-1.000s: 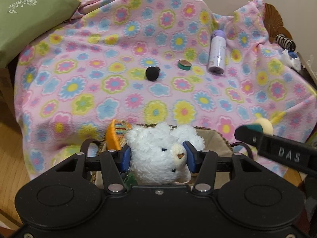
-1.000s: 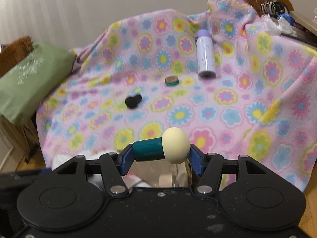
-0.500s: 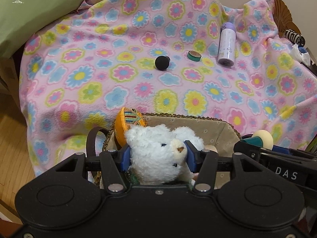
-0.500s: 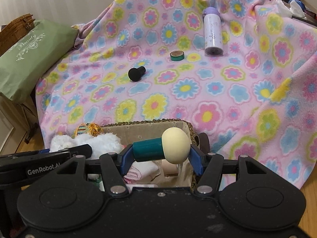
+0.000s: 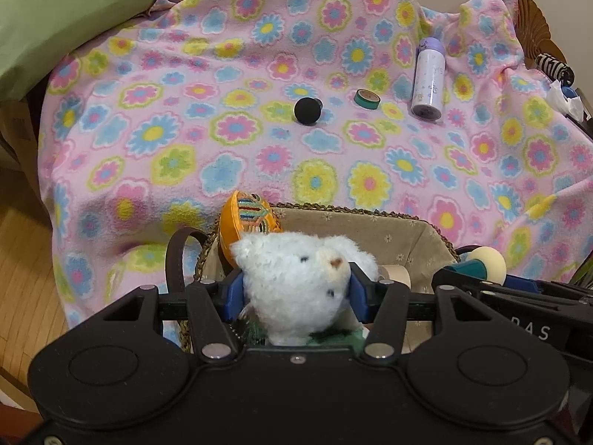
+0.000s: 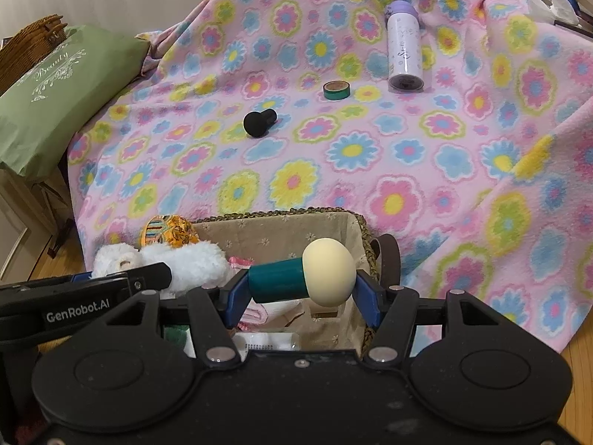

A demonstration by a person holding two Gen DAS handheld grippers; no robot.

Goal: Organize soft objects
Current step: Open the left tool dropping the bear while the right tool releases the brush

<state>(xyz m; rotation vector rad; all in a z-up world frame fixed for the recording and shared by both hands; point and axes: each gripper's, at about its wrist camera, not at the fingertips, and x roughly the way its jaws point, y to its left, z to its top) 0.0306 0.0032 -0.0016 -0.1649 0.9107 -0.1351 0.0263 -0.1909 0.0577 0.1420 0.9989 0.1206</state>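
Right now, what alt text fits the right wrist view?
The right gripper holds a teal-handled cream sponge over a lined wicker basket. At left, the left gripper holds a white plush bear. Beyond, a floral blanket carries a bottle.

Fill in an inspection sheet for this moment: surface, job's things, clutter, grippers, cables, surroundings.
Surface: flowered pink blanket, rumpled at its far edge.
Job's things: white plush bear and sponge with teal handle, both over the lined woven basket; orange embroidered pouch at its rim.
Clutter: black knob, green tape roll, lilac bottle lying on the blanket.
Grippers: left gripper, jaws just easing apart, pads against the bear; right gripper shut on the sponge.
Cables: nothing seen.
Surroundings: green cushion, wood floor.
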